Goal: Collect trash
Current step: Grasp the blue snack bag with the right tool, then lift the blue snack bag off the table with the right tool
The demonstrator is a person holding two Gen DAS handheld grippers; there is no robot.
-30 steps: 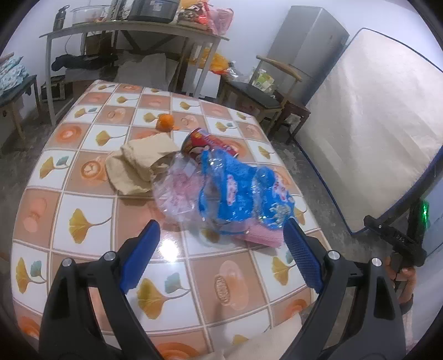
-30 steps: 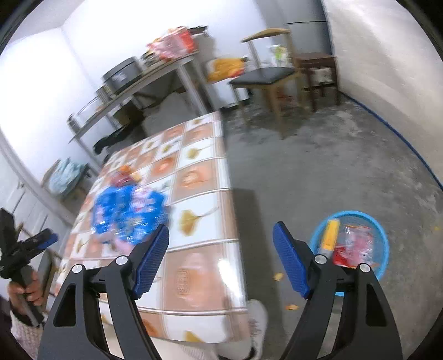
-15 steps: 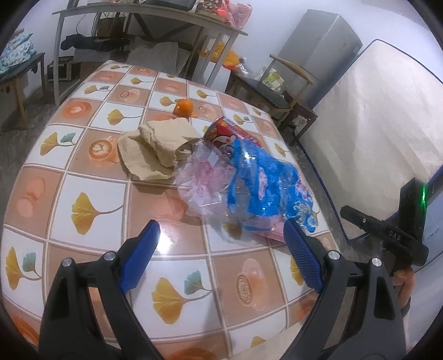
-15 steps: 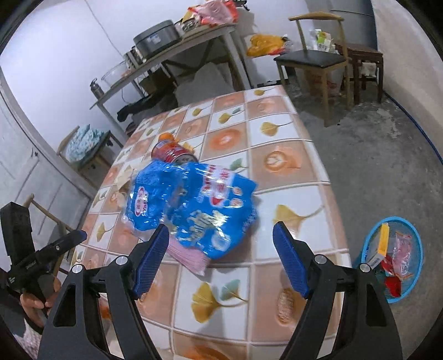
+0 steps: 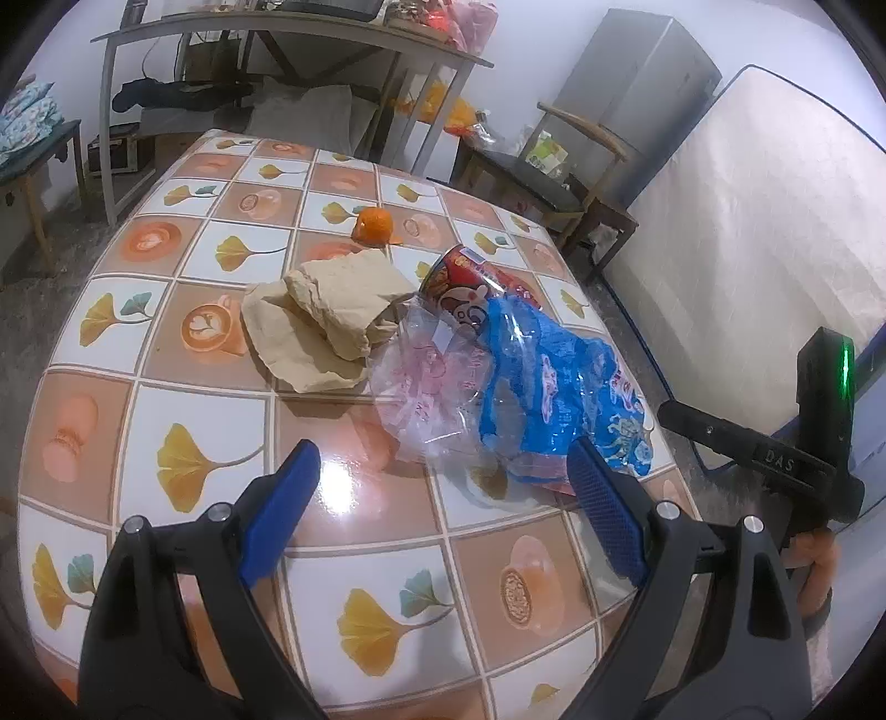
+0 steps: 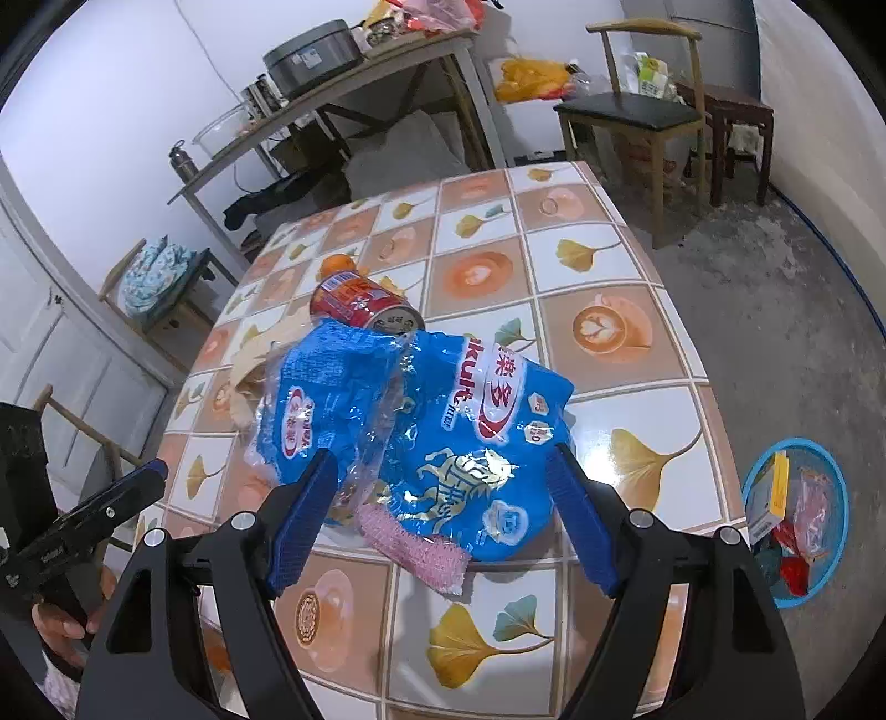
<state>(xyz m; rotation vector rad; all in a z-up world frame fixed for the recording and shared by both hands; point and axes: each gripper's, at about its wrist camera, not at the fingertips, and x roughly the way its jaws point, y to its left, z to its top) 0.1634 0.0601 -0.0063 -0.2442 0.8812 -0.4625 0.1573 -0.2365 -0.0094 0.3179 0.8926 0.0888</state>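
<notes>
Trash lies on the tiled table (image 5: 183, 421): a blue plastic wrapper (image 5: 559, 387) (image 6: 443, 437), a clear pinkish bag (image 5: 432, 382), a red cup (image 5: 465, 282) (image 6: 362, 304) on its side, crumpled brown paper (image 5: 326, 315), an orange peel (image 5: 372, 224) (image 6: 335, 261) and a pink mesh piece (image 6: 412, 545). My left gripper (image 5: 440, 504) is open and empty, hovering just before the clear bag. My right gripper (image 6: 440, 509) is open and empty, just above the blue wrapper's near edge. A blue basket (image 6: 797, 515) with trash stands on the floor, right of the table.
A wooden chair (image 6: 637, 116) and a small stool (image 6: 736, 116) stand beyond the table. A metal shelf table (image 5: 288, 33) with clutter is at the back. A mattress (image 5: 758, 221) leans against the right wall. The floor is bare concrete (image 6: 775, 266).
My right gripper has swung from the floor and basket side over the table, onto the blue wrapper. My left gripper has moved a little closer to the pile.
</notes>
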